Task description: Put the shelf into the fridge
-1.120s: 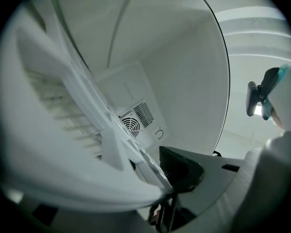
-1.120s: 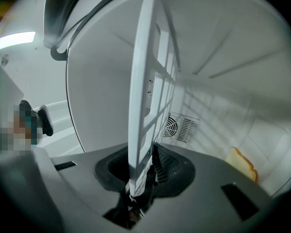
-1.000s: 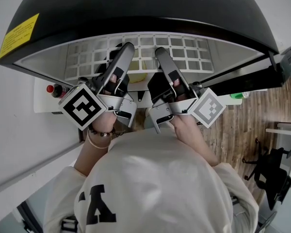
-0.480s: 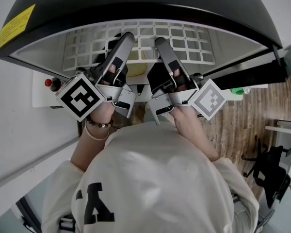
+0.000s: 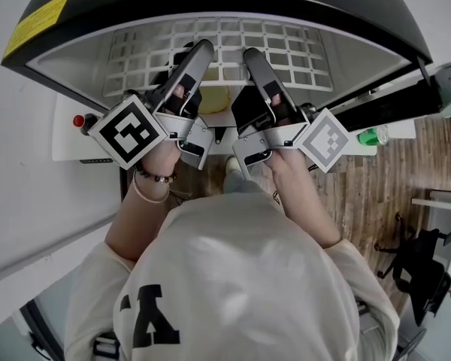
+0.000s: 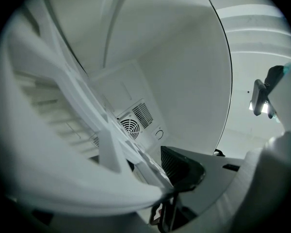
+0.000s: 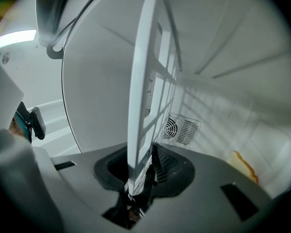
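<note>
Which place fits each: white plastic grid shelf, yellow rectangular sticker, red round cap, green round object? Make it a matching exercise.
1 white plastic grid shelf
2 yellow rectangular sticker
3 red round cap
4 green round object

A white ledge, head view's right
B on black fridge top
C white ledge, head view's left
D under the fridge top

Pairs: 1-D, 2-B, 3-C, 4-A

Left gripper view. A white plastic lattice shelf (image 6: 77, 110), blurred by nearness, slants from upper left to lower centre across the white, smooth-walled fridge interior (image 6: 184, 72). On the rear wall sit a round fan grille (image 6: 130, 127) and a slatted vent (image 6: 144, 114). The left gripper (image 6: 157, 188) has just been opening its jaws; the shelf's rim runs between them, close beside the one visible black ribbed pad (image 6: 180, 165). A thin dark line (image 6: 230, 76) edges the fridge opening at right.
</note>
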`<state>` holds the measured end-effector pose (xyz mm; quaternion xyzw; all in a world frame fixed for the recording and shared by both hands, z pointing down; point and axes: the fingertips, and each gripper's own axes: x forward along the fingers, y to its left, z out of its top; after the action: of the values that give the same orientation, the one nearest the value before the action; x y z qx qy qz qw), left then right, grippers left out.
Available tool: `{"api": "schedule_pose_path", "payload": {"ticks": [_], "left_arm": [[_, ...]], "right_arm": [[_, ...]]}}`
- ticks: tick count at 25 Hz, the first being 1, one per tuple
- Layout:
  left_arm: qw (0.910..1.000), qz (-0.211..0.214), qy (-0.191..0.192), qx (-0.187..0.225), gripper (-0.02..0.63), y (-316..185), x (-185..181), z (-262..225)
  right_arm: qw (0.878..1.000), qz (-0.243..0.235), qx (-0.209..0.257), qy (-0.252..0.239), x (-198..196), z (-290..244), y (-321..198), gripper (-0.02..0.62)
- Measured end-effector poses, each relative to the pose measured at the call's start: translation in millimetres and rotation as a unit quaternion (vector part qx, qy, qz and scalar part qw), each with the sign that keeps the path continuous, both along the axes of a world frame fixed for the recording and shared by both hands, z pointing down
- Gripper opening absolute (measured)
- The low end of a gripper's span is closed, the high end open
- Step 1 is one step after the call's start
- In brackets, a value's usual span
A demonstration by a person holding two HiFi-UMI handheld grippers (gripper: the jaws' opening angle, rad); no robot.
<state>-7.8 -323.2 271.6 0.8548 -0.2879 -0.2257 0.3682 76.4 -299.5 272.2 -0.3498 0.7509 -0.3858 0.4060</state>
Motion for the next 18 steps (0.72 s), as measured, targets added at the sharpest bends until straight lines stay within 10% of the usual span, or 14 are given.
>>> {"api": "schedule_pose_path", "payload": {"ticks": [18], "left_arm": [[0.9999, -0.002, -0.008, 0.007, 0.164, -4.8, 1.2, 0.4]], "right_arm": [[1.000, 0.005, -0.005, 0.016, 2.2, 2.7, -4.8, 0.101]]}}
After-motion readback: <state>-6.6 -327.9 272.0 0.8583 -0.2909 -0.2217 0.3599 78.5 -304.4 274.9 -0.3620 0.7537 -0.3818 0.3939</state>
